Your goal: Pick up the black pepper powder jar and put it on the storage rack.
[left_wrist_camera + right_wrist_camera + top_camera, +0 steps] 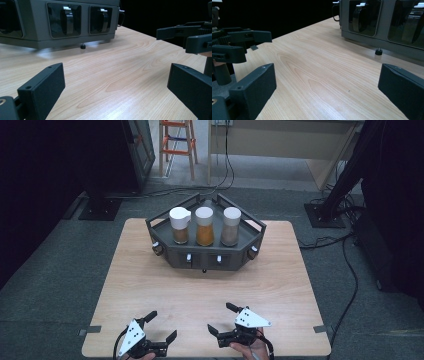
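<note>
A grey angular rack (205, 260) stands at the far middle of the wooden table (150, 285). It holds three white-capped jars: a brown one (180, 226), an orange one (204, 226) and a tan one (231, 226). My left gripper (161, 325) rests near the front edge, open and holding nothing. My right gripper (221, 318) sits beside it, also open and holding nothing. In the left gripper view the jaws of the left gripper (115, 85) stand wide apart over bare wood, with the rack (32, 40) ahead. The right gripper view shows the right gripper (325, 85) the same, with the rack (362, 35) at upper right.
The rack's front has dark windows with small handles (67, 20) and a small black foot (82, 46). Cables (345, 270) run over the carpet right of the table. A stand base (100, 207) sits at far left, and a wooden ladder (177, 145) behind.
</note>
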